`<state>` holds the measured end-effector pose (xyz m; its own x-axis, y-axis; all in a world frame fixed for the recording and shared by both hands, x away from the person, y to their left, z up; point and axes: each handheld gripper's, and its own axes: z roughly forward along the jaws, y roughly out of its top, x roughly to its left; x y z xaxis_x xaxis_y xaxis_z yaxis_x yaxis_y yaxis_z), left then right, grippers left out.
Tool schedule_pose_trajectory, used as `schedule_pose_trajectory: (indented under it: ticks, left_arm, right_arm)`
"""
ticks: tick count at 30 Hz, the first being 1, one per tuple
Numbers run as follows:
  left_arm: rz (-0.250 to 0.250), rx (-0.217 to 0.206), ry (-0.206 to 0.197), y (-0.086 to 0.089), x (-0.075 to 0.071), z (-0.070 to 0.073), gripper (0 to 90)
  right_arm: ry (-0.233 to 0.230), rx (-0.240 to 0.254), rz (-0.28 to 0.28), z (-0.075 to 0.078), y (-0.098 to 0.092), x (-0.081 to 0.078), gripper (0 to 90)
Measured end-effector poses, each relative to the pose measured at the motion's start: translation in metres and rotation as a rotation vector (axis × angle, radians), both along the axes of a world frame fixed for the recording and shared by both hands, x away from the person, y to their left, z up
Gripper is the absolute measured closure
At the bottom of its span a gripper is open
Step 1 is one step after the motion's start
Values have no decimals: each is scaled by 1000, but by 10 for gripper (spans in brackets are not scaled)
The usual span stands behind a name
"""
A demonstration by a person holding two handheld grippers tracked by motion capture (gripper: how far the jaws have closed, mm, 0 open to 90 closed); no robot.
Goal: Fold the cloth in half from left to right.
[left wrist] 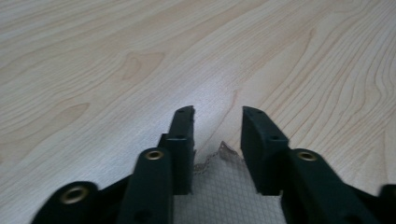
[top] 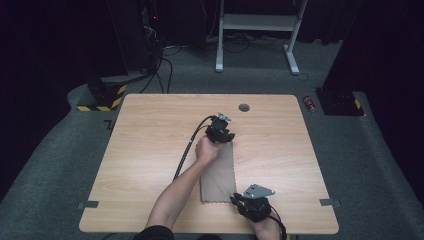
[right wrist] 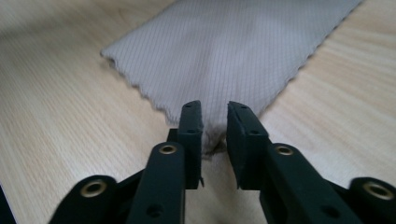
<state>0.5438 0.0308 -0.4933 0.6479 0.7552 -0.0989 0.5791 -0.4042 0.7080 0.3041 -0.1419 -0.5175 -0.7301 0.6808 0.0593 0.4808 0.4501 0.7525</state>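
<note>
A grey-brown cloth (top: 218, 175) lies flat as a long strip on the wooden table (top: 150, 135), with pinked edges. My left gripper (top: 224, 137) stands at its far end. In the left gripper view the jaws (left wrist: 218, 116) are apart, and the cloth's far corner (left wrist: 224, 196) lies low between them, untouched by the pads. My right gripper (top: 235, 199) is at the near right corner. In the right gripper view its jaws (right wrist: 215, 109) stand a little apart over that corner of the cloth (right wrist: 233, 56), which bunches slightly in the gap.
A round grey cable hole (top: 244, 107) sits near the table's far edge. Grey tape tabs (top: 88, 204) (top: 330, 202) mark the near corners. On the carpet behind stand a white desk frame (top: 257, 22) and a yellow-and-black striped base (top: 102, 100).
</note>
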Motion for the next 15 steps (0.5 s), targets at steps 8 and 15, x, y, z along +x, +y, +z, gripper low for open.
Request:
schedule_pose_trajectory:
  ticks: [8,15]
  left_arm:
    - [56,7,-30,39,-10,15,492]
    - [124,32,-17,73,-26,5,486]
  right_arm:
    - [-22,45,4,8,8,14,705]
    - [-20,12,5,2,15,26,683]
